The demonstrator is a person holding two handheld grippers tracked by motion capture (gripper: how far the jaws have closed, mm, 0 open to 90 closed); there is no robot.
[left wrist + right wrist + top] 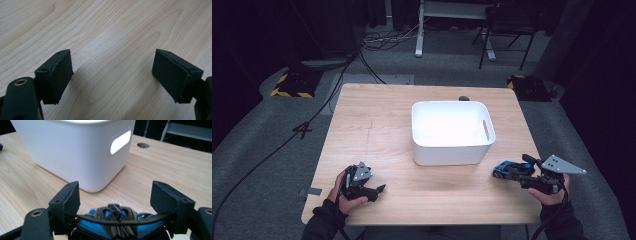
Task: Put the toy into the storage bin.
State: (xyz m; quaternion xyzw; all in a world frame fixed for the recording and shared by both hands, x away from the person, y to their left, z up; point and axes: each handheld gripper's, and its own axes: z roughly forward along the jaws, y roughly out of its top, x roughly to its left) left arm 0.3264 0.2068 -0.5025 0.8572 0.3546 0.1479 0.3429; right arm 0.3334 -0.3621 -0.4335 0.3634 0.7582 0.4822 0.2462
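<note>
Blue and black toy car (508,169) lies on wooden desk (377,130) w/ long axis roughly left-right, just right of white bin (452,131). Right gripper (516,171) has jaws wide, straddling car. Left gripper (381,189), jaws wide & empty, sits near desk's front left.

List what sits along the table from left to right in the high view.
Left gripper, open over bare wood → white plastic bin with slot handle → blue and black toy car → right gripper, jaws spread around the car.
</note>
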